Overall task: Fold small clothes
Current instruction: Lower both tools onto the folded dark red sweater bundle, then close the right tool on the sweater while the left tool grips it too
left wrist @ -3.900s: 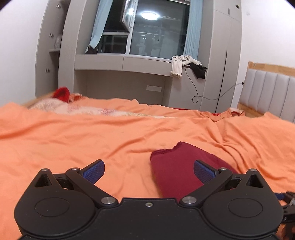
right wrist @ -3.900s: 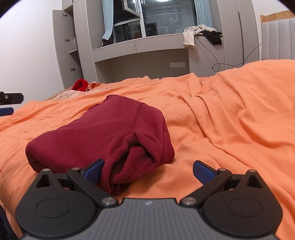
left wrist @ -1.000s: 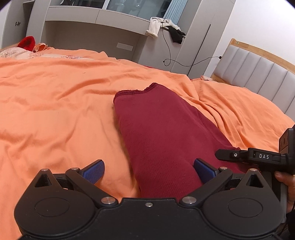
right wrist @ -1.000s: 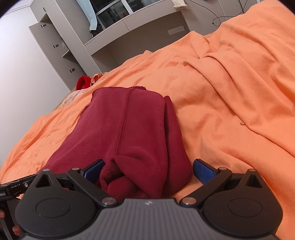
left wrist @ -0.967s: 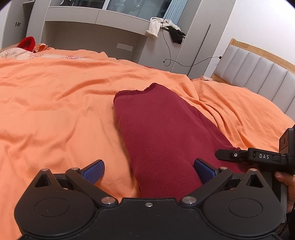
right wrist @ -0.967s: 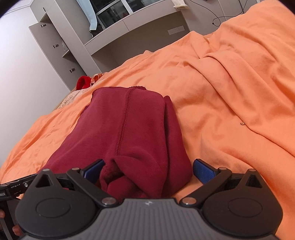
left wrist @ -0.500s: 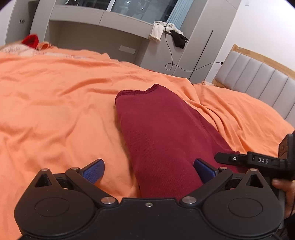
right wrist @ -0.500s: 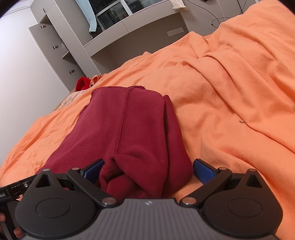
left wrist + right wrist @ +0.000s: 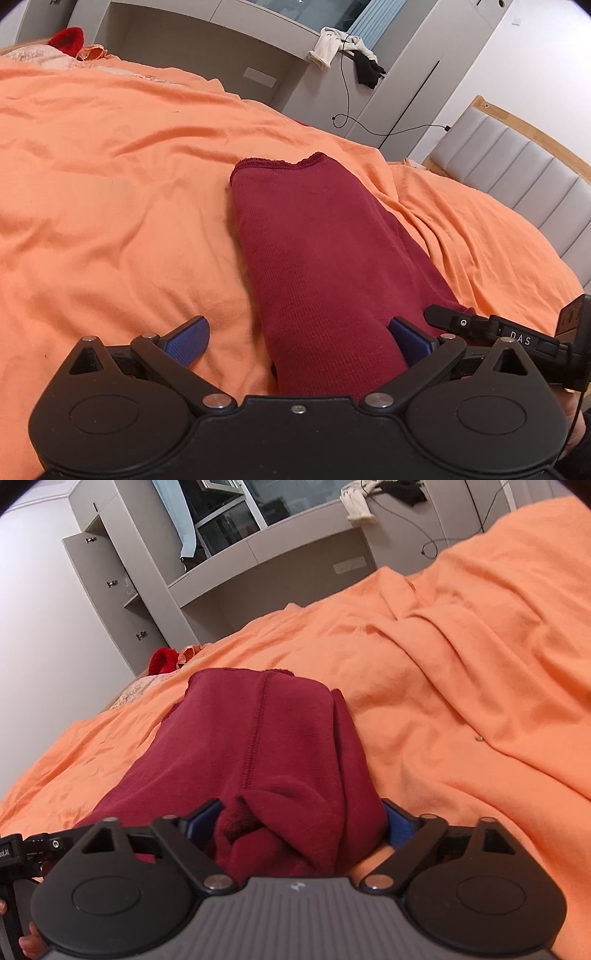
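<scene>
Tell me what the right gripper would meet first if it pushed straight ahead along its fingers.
The right gripper would run into the bunched near end of the dark red garment, which already sits between its open blue-padded fingers. Whether the pads touch the cloth cannot be told.

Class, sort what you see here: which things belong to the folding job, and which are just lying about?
Belong to the job:
maroon garment
left hand-held gripper
right hand-held gripper
orange bedsheet

Just lying about:
white cloth
black cloth
red item
cable
</scene>
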A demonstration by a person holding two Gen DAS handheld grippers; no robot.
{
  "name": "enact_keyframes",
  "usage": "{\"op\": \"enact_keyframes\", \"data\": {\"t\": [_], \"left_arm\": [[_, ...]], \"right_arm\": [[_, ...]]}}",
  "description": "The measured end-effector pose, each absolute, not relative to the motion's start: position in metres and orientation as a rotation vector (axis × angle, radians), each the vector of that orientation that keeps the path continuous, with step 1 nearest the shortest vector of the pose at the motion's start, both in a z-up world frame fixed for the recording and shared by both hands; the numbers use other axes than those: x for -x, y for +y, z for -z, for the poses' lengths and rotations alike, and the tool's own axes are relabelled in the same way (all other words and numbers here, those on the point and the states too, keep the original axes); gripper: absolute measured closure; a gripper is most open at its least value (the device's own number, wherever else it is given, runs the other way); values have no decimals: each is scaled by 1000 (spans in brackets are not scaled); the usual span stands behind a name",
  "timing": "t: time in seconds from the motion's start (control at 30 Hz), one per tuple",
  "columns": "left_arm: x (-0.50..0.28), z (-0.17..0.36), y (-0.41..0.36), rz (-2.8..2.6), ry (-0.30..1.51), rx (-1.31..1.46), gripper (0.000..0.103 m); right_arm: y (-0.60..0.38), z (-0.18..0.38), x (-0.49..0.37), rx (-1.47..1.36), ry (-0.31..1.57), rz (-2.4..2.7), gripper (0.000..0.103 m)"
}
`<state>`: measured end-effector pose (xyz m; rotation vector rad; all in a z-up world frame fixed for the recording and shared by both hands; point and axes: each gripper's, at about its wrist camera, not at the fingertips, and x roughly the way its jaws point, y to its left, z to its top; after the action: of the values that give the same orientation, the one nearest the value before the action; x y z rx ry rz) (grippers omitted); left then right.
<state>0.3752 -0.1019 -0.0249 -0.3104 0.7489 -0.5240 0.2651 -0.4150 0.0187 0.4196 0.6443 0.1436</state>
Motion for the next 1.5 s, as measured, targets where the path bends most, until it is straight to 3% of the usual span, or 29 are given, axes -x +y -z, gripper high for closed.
{"op": "enact_keyframes", "data": {"t": [0.17, 0.33, 0.7, 0.77, 0.9, 1.17, 1.2, 1.33, 1.5], "left_arm": [[-375, 25, -103, 518, 749, 301, 0], [-377, 24, -104, 520, 761, 303, 1], [-382, 22, -110, 509, 796, 293, 1], [-383, 21, -112, 523, 807, 287, 4], [-386, 14, -120, 581, 811, 236, 21], [-383, 9, -129, 571, 813, 205, 39], [-382, 7, -130, 563, 802, 195, 46], [-365, -10, -138, 536, 685, 92, 62], [-346, -33, -143, 490, 498, -48, 66]], "right_arm": [[-413, -21, -262, -412, 627, -139, 25], [-408, -24, -259, -415, 613, -159, 44], [-412, -18, -262, -456, 628, -156, 39], [-409, -19, -262, -441, 625, -152, 41], [-404, -23, -261, -409, 617, -152, 47], [-395, -30, -257, -349, 596, -140, 54], [-393, -31, -257, -342, 594, -136, 55], [-384, -39, -257, -331, 576, -98, 61], [-355, -68, -256, -229, 470, -91, 69]]}}
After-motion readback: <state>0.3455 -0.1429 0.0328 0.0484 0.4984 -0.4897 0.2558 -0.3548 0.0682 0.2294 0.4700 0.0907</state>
